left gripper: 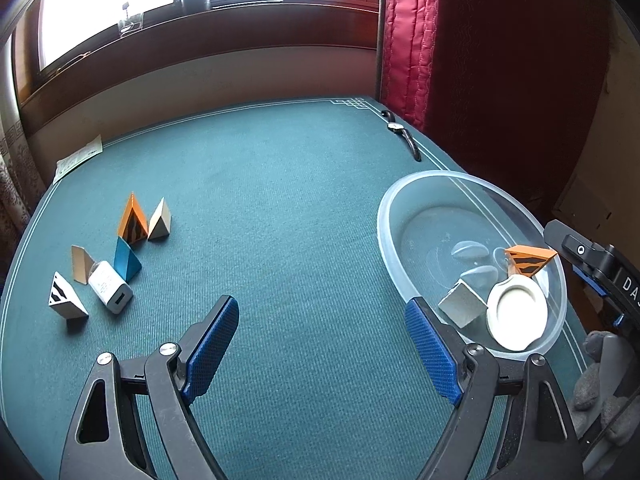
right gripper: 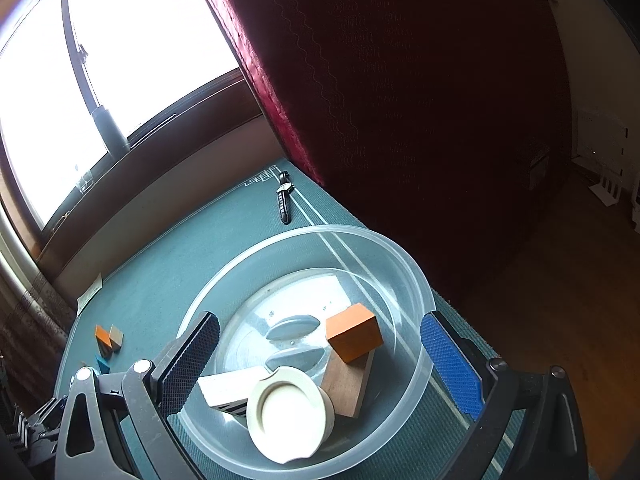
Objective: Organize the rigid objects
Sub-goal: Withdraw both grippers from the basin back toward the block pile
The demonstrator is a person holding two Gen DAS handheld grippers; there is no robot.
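Desk (left gripper: 280,200) covered in teal ribbed cloth with pale border lines. Far left edge: a paper slip (left gripper: 78,158). Left cluster on cloth: striped white wedge (left gripper: 66,296), white charger (left gripper: 110,286), blue wedge (left gripper: 126,260), orange striped wedge (left gripper: 132,220), beige wedge (left gripper: 160,222). Window (left gripper: 120,0) behind, wood sill below it. Left tool (left gripper: 320,340) released, nothing between pads. Wristwatch (left gripper: 404,134) near red curtain (left gripper: 480,60). Clear bowl (right gripper: 224,280) holds blocks and cream lid (right gripper: 288,416). Right tool (right gripper: 320,364) released, straddling bowl.

left wrist view angled down across table (left gripper: 280,200), right wrist view close over shared bowl (right gripper: 400,264)
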